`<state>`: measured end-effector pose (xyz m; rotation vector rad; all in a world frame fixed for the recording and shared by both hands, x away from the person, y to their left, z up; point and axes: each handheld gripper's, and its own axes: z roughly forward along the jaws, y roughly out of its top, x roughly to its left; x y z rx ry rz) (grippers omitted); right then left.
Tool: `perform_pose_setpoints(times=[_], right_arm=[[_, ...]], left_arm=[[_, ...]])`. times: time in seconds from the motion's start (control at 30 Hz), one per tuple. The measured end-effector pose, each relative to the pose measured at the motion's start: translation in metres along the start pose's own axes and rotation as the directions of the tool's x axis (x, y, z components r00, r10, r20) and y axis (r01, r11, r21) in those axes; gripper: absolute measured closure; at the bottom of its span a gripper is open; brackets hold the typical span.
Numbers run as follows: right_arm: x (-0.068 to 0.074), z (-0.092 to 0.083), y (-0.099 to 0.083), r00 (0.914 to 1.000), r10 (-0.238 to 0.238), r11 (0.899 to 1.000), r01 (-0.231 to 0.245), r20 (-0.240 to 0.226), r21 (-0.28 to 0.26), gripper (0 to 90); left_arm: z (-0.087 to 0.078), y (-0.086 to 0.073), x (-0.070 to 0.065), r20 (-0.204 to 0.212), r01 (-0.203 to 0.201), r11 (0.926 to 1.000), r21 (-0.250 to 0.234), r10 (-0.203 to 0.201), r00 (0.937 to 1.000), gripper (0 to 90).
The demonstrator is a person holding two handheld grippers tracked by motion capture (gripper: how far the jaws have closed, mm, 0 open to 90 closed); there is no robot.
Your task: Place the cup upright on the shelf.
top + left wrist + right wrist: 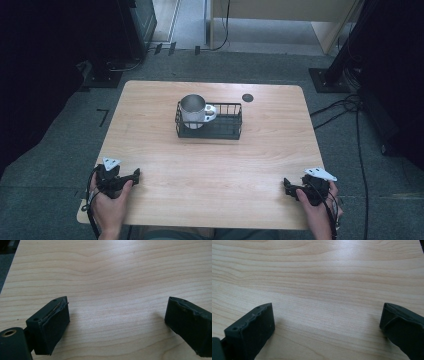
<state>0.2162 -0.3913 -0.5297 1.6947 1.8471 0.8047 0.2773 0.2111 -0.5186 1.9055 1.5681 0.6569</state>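
A shiny steel mug with a white handle (194, 111) is seen standing upright in the left end of a black wire basket (227, 128), which sits on the light wooden table (210, 165) near the middle of its far edge. A small dark round disc (247, 97) lies just beyond the basket's right end. The left gripper (131, 177) is held at the near left corner, the right gripper (288, 187) at the near right corner, both well apart from the basket. In each gripper view the jaws are spread wide over bare wood, nothing between them. The work appears not yet begun. For a clean lift, the mug would best be approached from above or by its rim, and the basket steadied with the other gripper so that the wire walls are not dragged along.
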Motion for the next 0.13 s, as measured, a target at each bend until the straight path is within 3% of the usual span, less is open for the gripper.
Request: perform_pose_setpoints(times=[0.13], right_arm=[[0.0, 0.0, 0.0, 1.0, 0.0, 1.0, 0.0, 0.0, 0.0, 0.0]], left_arm=[[0.0001, 0.0002, -0.0002, -0.004, 0.003, 1.0, 0.001, -0.003, 1.0, 6.0]])
